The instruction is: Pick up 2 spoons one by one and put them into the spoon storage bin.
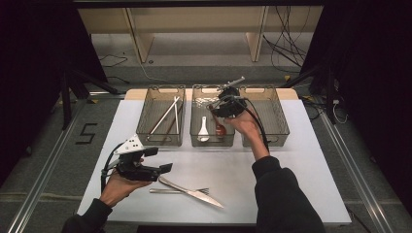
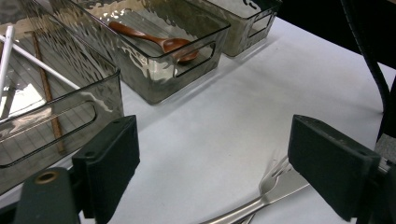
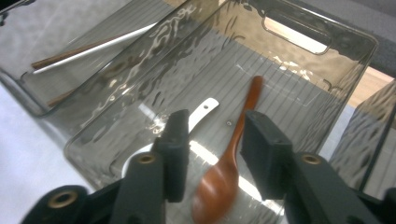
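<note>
Two grippers: one in each of my hands
Right gripper (image 3: pixel 212 154): over the middle bin (image 1: pixel 212 116), fingers parted, no pad touching anything
Brown wooden spoon (image 3: pixel 229 172): lying loose on the middle bin's floor, under the gap between my right fingers, beside the white spoon (image 1: pixel 203 129)
Left gripper (image 2: pixel 212 168): low over the bench (image 1: pixel 291 170), fingers spread wide and empty
Fork (image 2: pixel 273 179) and knife (image 1: pixel 192 192): crossed on the bench just beside my left gripper
Left bin (image 1: pixel 162 116): holds chopsticks (image 1: pixel 167 114)

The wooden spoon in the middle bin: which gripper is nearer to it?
Right. The right gripper hangs just above the wooden spoon; the left gripper is far off, by the fork.
</note>
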`<state>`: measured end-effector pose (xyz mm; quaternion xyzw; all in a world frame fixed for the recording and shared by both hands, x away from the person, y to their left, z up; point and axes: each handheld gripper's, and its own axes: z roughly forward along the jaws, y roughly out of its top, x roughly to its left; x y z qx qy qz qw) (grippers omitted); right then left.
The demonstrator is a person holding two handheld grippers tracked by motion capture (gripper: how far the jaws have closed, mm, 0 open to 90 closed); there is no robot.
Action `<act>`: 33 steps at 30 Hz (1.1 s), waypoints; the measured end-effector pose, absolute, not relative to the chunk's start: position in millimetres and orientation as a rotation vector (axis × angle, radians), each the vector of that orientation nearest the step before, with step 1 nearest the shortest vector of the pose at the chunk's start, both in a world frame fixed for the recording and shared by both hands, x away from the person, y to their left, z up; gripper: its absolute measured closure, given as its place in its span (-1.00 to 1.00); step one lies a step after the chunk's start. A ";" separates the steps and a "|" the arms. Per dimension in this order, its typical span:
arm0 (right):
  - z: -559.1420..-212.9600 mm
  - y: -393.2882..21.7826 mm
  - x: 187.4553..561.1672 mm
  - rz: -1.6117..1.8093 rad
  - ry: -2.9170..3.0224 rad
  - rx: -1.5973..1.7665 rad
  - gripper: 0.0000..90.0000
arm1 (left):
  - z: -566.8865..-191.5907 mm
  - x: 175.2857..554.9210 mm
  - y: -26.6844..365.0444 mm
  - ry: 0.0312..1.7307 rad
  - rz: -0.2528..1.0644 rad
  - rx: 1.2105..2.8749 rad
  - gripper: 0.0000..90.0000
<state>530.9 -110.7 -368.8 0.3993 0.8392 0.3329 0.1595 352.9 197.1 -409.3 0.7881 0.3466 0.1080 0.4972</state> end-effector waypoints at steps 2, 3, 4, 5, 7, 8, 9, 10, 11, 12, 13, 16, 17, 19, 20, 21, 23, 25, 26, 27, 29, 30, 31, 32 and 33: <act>-367.0 -114.2 526.0 0.960 2.399 1.128 0.18 | -409.5 353.2 197.1 0.840 0.261 1.909 -0.64; -366.4 -116.2 523.0 0.960 2.394 1.123 0.13 | -409.7 353.3 197.3 0.839 0.263 1.912 -0.64; -366.2 -118.6 520.0 0.965 2.393 1.117 0.09 | -409.9 353.4 197.4 0.839 0.263 1.913 -0.64; -366.2 -121.3 516.7 0.969 2.395 1.117 0.06 | -410.0 353.6 197.5 0.839 0.263 1.915 -0.64; -366.3 -127.0 510.1 0.970 2.398 1.100 0.00 | -410.4 354.2 197.8 0.841 0.263 1.916 -0.64; -366.0 -130.0 506.3 0.972 2.396 1.094 -0.02 | -410.7 354.4 197.8 0.840 0.262 1.919 -0.64; -365.4 -133.0 502.5 0.977 2.394 1.094 -0.05 | -410.8 354.6 198.0 0.837 0.263 1.925 -0.64; -364.6 -136.2 498.5 0.989 2.392 1.091 -0.07 | -410.9 354.5 197.7 0.839 0.263 1.925 -0.64; -363.7 -139.4 493.9 1.005 2.390 1.090 -0.08 | -410.9 354.4 197.5 0.839 0.263 1.925 -0.64; -362.7 -142.5 489.3 1.015 2.386 1.087 -0.10 | -410.8 354.4 197.3 0.839 0.262 1.925 -0.64; -361.5 -145.2 484.4 1.025 2.384 1.085 -0.11 | -410.8 354.5 197.2 0.838 0.262 1.927 -0.64; -359.2 -152.7 469.3 1.058 2.380 1.064 -0.13 | -411.0 355.0 197.8 0.840 0.258 1.926 -0.64; -358.8 -155.2 464.6 1.067 2.380 1.060 -0.14 | -411.2 355.1 197.6 0.844 0.257 1.921 -0.64; -358.7 -160.6 456.2 1.087 2.378 1.050 -0.14 | -411.4 355.3 197.7 0.849 0.255 1.919 -0.64; -359.2 -163.4 452.7 1.094 2.379 1.043 -0.15 | -411.4 355.4 197.8 0.850 0.256 1.920 -0.64; -359.8 -165.8 449.4 1.096 2.375 1.048 -0.16 | -411.3 355.4 197.8 0.851 0.255 1.920 -0.64; -362.5 -171.3 444.2 1.100 2.376 1.049 -0.16 | -411.1 355.6 198.2 0.852 0.254 1.920 -0.64; -365.6 -176.5 439.1 1.105 2.375 1.054 -0.17 | -411.1 356.0 199.0 0.850 0.256 1.923 -0.64; -367.1 -179.1 436.6 1.108 2.374 1.055 -0.18 | -411.2 356.4 199.3 0.851 0.256 1.924 -0.64; -368.3 -181.8 434.1 1.114 2.372 1.056 -0.18 | -411.4 356.7 199.5 0.853 0.257 1.924 -0.64; -370.6 -187.0 429.4 1.130 2.366 1.056 -0.18 | -411.4 357.2 199.5 0.852 0.252 1.921 -0.64; -371.3 -188.7 427.4 1.127 2.367 1.058 -0.20 | -411.3 357.5 199.2 0.852 0.250 1.922 -0.64; -371.8 -190.6 425.3 1.129 2.363 1.054 -0.20 | -411.2 357.5 198.9 0.853 0.250 1.924 -0.64; -372.2 -192.5 422.9 1.143 2.357 1.055 -0.20 | -411.0 357.5 199.1 0.850 0.250 1.929 -0.64; -372.7 -194.3 420.5 1.155 2.355 1.057 -0.20 | -410.9 357.5 199.2 0.849 0.249 1.930 -0.64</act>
